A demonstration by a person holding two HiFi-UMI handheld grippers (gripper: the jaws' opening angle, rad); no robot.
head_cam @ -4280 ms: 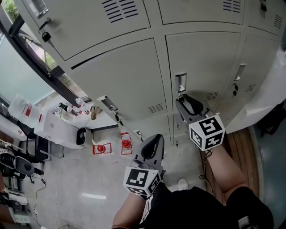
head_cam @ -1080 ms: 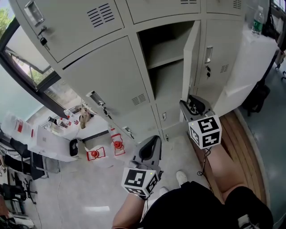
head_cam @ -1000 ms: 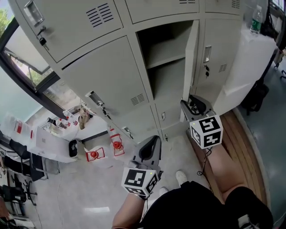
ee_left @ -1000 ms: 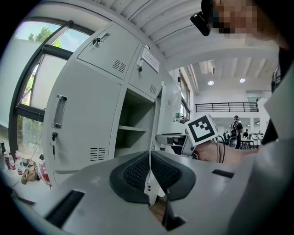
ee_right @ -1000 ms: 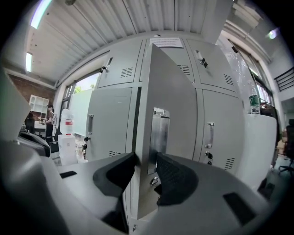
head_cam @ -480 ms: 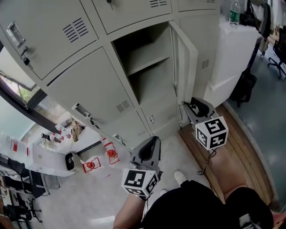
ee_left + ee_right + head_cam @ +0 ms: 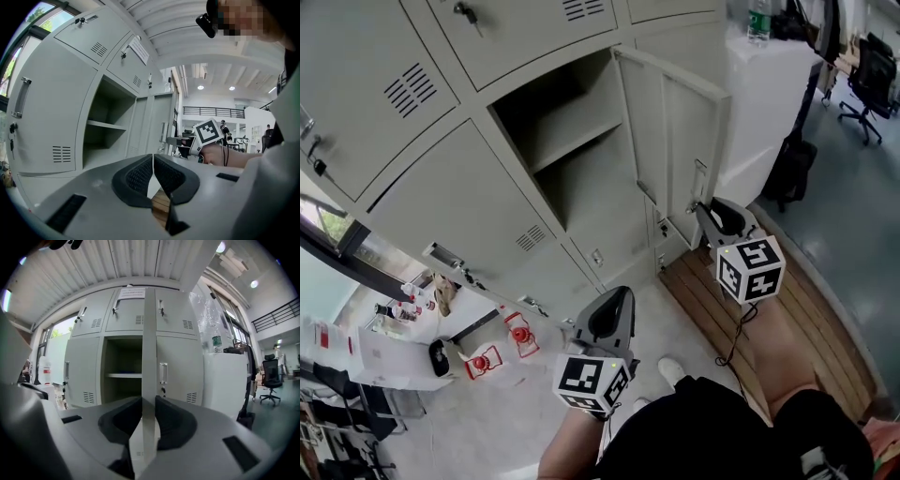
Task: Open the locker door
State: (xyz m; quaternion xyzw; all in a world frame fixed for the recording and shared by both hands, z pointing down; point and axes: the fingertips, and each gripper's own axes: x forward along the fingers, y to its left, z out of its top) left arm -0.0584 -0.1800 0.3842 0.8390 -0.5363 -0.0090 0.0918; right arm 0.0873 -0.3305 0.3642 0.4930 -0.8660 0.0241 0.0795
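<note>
The grey locker door [image 7: 675, 141] stands swung out from its open compartment [image 7: 548, 150], which holds a bare shelf [image 7: 572, 122]. My right gripper [image 7: 701, 208] is at the door's free edge near the bottom. In the right gripper view the door's edge [image 7: 149, 348] runs upright between the jaws. My right gripper [image 7: 149, 401] is closing, with both pads against that edge. My left gripper [image 7: 614, 314] hangs low over the floor, away from the lockers, shut on nothing. Its pads [image 7: 140, 173] meet in the left gripper view.
Closed lockers [image 7: 422, 216] flank the open one. A white cabinet [image 7: 769, 103] with a bottle [image 7: 757, 19] on top stands right of the door, a black bag [image 7: 789, 173] at its foot. Wooden boards [image 7: 787, 300] lie under my right arm. Red items [image 7: 502, 349] sit on the floor at left.
The locker door went from closed to swung wide, toward the right. My right gripper stayed at the door's edge and moved with it. The left gripper has kept still.
</note>
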